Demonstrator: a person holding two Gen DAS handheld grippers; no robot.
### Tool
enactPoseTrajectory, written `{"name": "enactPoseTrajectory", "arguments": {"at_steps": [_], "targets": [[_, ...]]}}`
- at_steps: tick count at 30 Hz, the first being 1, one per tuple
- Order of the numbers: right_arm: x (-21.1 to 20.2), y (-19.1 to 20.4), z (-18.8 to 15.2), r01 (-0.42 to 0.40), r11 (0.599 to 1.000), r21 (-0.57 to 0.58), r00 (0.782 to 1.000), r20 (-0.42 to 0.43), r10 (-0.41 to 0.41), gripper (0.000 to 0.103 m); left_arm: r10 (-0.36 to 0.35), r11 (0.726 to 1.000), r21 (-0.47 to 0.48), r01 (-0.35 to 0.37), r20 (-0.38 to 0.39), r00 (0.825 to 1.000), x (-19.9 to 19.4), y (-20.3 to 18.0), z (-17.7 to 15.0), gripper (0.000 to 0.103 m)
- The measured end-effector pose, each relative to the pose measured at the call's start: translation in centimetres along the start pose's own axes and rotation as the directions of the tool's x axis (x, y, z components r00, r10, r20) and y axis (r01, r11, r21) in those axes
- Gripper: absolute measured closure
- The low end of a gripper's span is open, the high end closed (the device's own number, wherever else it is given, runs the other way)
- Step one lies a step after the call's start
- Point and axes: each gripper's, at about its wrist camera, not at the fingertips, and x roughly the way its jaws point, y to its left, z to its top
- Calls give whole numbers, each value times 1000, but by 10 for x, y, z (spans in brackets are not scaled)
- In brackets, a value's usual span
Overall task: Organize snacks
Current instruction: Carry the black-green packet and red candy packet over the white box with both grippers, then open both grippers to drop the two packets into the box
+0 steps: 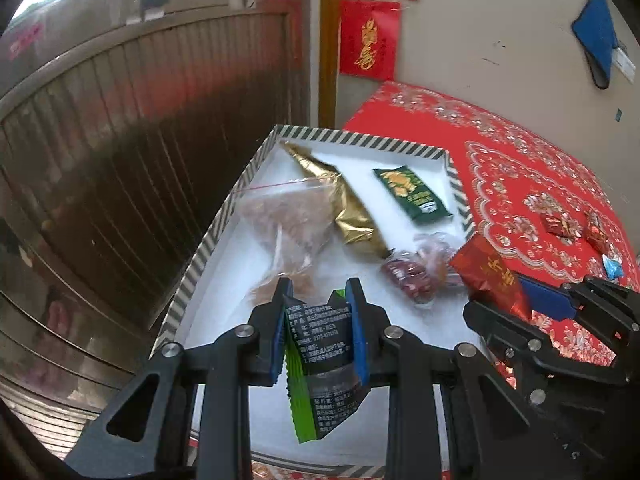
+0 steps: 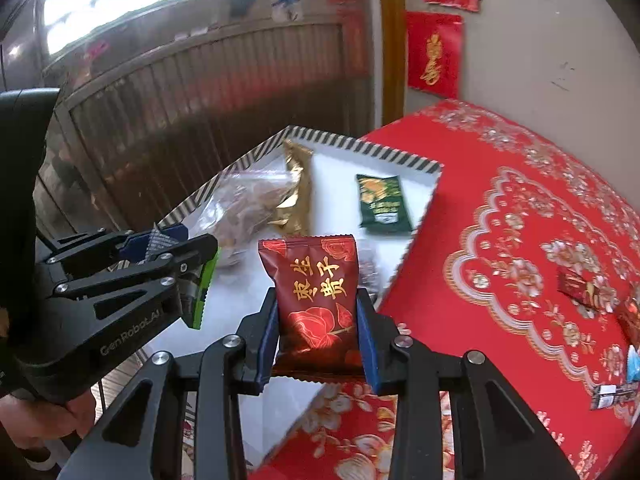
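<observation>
My left gripper [image 1: 318,292] is shut on a black and green snack packet [image 1: 320,360] and holds it above the white striped-rim box [image 1: 208,240]. My right gripper [image 2: 318,304] is shut on a dark red packet with gold writing [image 2: 316,292], held over the box's near right edge. The box [image 2: 400,158] holds a clear bag of brown snacks [image 1: 280,220], a gold packet [image 1: 352,216], a dark green packet [image 1: 412,196] and a clear bag of red pieces [image 1: 416,272]. The right gripper with the red packet also shows in the left wrist view [image 1: 492,280].
The table has a red flowered cloth [image 2: 520,220]. Small wrapped sweets [image 2: 580,284] and a blue one [image 2: 634,360] lie on it at the right. A brown slatted door [image 1: 140,140] stands left, a wall with red paper hangings [image 1: 368,40] behind.
</observation>
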Motion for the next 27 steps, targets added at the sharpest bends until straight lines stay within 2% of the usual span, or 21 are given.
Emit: {"name": "enactPoseTrajectory", "arguments": {"at_steps": [14, 27], "targets": [[33, 28, -13, -48, 997, -53, 995, -94, 43, 67, 24, 999, -28, -25, -39, 999, 16, 22, -12, 74], [38, 30, -17, -116, 992, -41, 986, -121, 110, 65, 39, 999, -34, -41, -61, 997, 26, 22, -15, 72]]}}
